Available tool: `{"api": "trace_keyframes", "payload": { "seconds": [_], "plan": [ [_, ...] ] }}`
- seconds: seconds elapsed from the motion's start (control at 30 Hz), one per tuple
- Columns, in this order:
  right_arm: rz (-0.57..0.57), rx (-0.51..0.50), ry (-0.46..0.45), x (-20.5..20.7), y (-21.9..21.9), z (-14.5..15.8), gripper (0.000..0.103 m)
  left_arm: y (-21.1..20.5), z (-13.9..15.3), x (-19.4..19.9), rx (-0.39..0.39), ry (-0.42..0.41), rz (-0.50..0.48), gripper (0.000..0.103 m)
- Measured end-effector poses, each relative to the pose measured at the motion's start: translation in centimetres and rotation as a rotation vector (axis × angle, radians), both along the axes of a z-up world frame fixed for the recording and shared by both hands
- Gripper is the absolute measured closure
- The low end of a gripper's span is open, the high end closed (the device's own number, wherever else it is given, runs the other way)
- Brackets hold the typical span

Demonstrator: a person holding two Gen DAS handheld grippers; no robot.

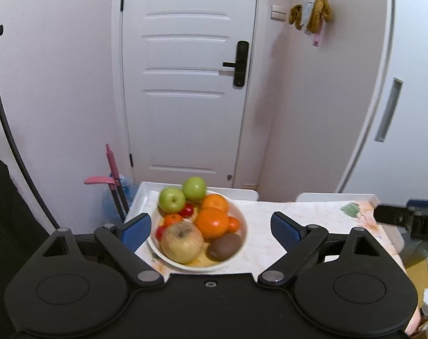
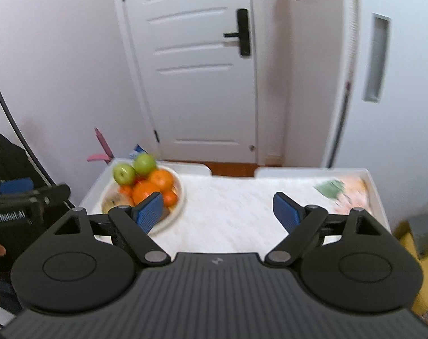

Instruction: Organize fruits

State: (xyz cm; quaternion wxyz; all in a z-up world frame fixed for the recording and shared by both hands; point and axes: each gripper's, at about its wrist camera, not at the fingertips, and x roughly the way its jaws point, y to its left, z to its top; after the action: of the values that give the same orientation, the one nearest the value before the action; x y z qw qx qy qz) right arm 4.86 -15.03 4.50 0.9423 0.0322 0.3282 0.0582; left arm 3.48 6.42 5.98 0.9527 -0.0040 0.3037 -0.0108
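Observation:
A white bowl (image 1: 239,214) heaped with fruit stands at the left of a white table (image 1: 259,234). It holds two green apples (image 1: 172,199), oranges (image 1: 212,221), a yellowish apple (image 1: 181,243), a kiwi (image 1: 224,245) and small red fruits. My left gripper (image 1: 211,227) is open and empty, just in front of the bowl, jaws wide on either side. My right gripper (image 2: 219,212) is open and empty over the middle of the table (image 2: 228,214), with the bowl (image 2: 177,197) to its left. The left gripper shows at the left edge of the right wrist view.
A white door (image 1: 185,84) with a black handle stands behind the table. A pink-handled tool (image 1: 112,169) and a blue bag lean left of the table. A printed picture (image 2: 343,192) covers the table's right end. Clutter lies on the floor at right.

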Motion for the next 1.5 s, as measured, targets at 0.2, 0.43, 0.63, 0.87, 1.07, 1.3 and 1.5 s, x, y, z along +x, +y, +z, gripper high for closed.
{"api": "trace_keyframes", "payload": {
  "seconds": [0.2,0.43,0.63,0.87,1.07,1.3,1.5],
  "plan": [
    [-0.079,-0.033,0.025,-2.3,-1.6,-1.0,0.000,-2.4,-0.7,-2.0,0.041,-0.002,-0.024,0.000],
    [-0.087,-0.060,0.038,-3.5,-1.9,-2.2,0.000,-3.4,-1.7,-3.4,0.063,-0.003,-0.036,0.000],
    [-0.085,-0.056,0.044,-3.9,-1.9,-2.4,0.000,-3.8,-1.8,-3.6,0.069,0.003,-0.034,0.000],
    [-0.101,-0.050,0.052,-3.8,-1.8,-2.4,0.000,-3.9,-1.7,-3.7,0.072,-0.001,-0.044,0.000],
    [-0.113,-0.054,0.058,-3.6,-1.8,-2.3,0.000,-3.9,-1.5,-3.6,0.063,-0.006,-0.050,0.000],
    [-0.125,-0.068,0.071,-3.4,-1.8,-2.3,0.000,-3.9,-1.5,-3.3,0.054,-0.005,-0.057,0.000],
    [-0.126,-0.065,0.073,-3.3,-1.8,-2.3,0.000,-3.7,-1.5,-3.2,0.051,0.001,-0.055,0.000]
  ]
}}
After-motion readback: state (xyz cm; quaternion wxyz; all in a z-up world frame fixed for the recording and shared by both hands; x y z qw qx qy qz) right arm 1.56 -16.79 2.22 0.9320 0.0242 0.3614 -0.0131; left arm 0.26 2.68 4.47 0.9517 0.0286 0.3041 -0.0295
